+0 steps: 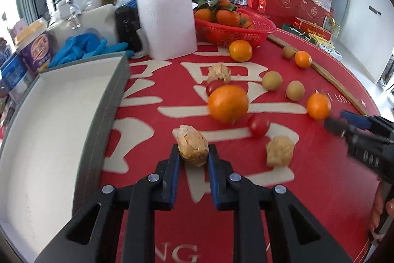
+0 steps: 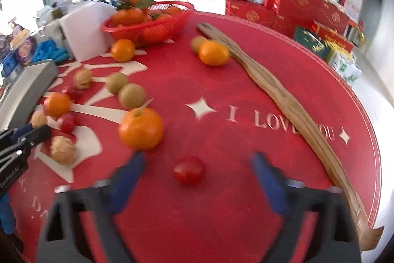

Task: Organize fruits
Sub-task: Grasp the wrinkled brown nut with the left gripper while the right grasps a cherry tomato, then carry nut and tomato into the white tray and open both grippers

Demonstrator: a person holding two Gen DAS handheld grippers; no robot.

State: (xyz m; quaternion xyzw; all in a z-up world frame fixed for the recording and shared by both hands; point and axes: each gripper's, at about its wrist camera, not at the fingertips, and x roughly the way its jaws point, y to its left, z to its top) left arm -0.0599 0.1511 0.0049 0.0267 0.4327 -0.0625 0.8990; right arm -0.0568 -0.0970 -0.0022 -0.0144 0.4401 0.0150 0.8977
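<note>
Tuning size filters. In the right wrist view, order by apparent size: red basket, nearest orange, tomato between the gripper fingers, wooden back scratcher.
1. wooden back scratcher, longest span
2. red basket
3. nearest orange
4. tomato
The basket sits farther back, so it likely looks smaller than it really is.

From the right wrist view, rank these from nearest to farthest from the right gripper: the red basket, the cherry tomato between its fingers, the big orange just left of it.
1. Cherry tomato: between the right gripper fingers, not yet pinched.
2. Big orange: just beyond the left finger.
3. Red basket: far back on the left, holding leafy oranges.
</note>
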